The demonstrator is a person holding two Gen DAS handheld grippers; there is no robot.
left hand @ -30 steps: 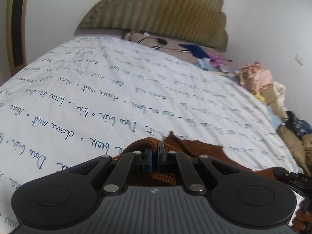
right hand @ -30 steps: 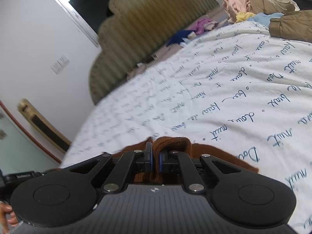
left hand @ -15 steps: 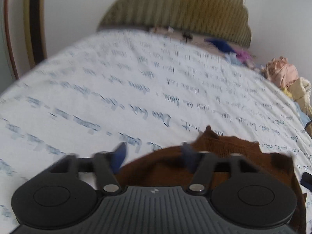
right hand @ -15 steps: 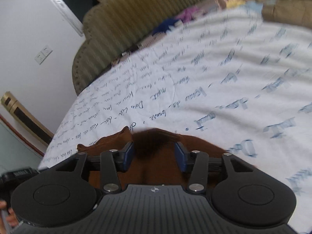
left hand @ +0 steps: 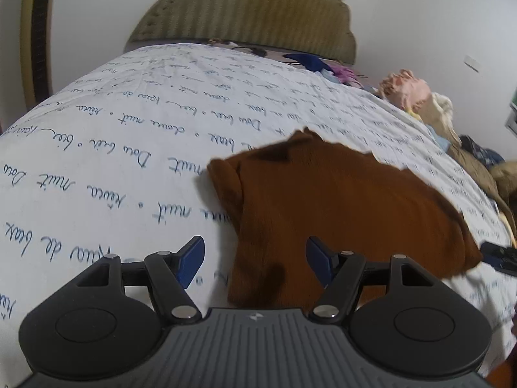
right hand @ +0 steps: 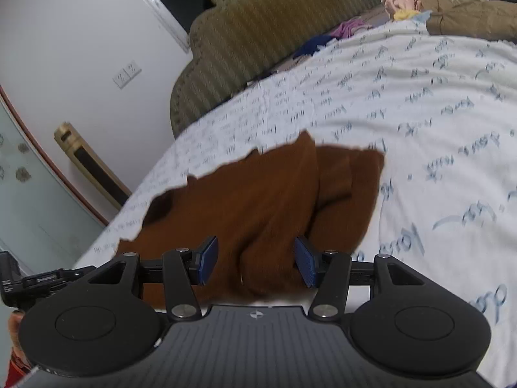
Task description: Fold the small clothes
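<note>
Over the brown garment point(left hand: 339, 200) on the bed sheet point(left hand: 113, 148), left claw point(left hand: 255, 260) and right claw point(right hand: 255, 260) both spread wide, gripping nothing.

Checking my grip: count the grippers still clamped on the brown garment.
0. The left gripper and right gripper both hang open over the brown garment.

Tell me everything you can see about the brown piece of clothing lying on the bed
The brown garment is rust-coloured, in what looks like a soft ribbed knit. It lies folded over itself on the white script-printed bedsheet, with layered edges and a rolled fold along one side; its far edges look slightly ragged from motion blur. The left gripper and right gripper both sit at its near edge, jaws apart, gripping nothing. Which kind of garment it is cannot be told.
</note>
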